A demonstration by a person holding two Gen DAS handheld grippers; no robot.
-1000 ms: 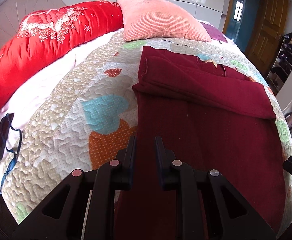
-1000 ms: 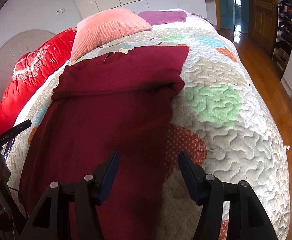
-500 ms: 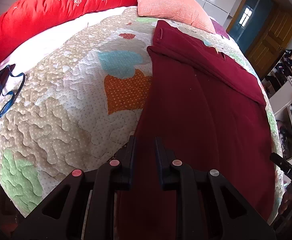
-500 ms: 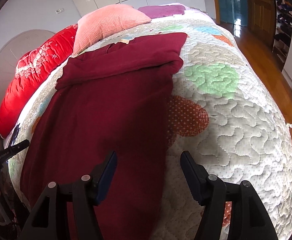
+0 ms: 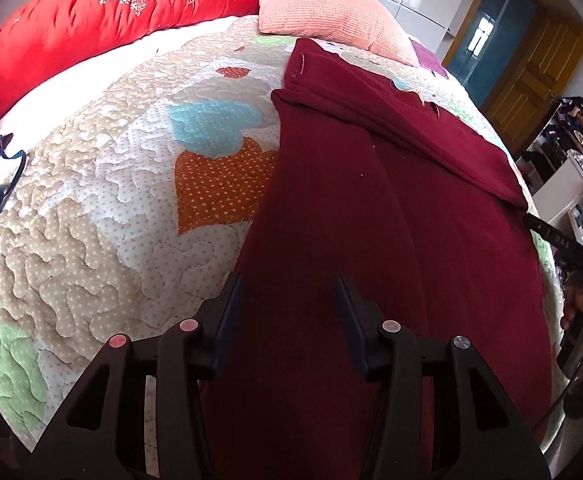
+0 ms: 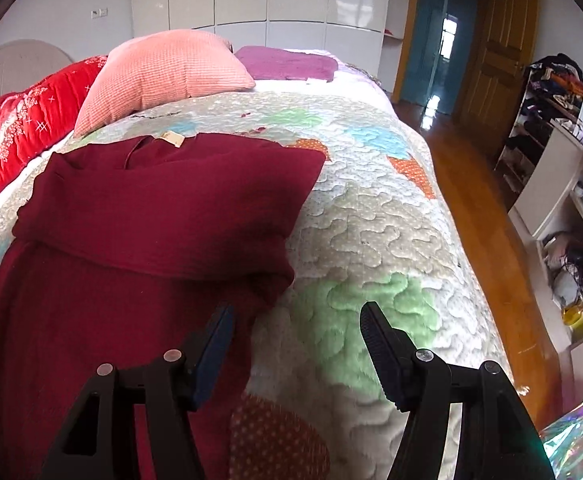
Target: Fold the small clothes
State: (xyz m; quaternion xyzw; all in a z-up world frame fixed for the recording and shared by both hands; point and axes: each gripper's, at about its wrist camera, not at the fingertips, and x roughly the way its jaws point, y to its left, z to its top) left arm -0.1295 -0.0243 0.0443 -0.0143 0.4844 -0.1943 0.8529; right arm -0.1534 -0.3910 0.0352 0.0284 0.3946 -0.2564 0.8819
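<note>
Left gripper point(image 5: 287, 292) jaws are opening over the near hem of the dark red knit garment point(image 5: 391, 240), nothing pinched. Right gripper point(image 6: 295, 320), spread, has slid up to the garment's right edge. It runs lengthwise up the quilted patchwork bedspread point(image 6: 371, 220), sleeves folded across, towards the ribbed pink pillow point(image 6: 163, 76).

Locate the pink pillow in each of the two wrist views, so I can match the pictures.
Left wrist view: the pink pillow sits at the top centre, beyond the far end of the dark red garment, right of the red quilt.
Right wrist view: the pink pillow is upper left, between the red quilt and a purple cloth.
Shared landmark: the garment's folded-over top part, which lies just in front of the pillow in both.
</note>
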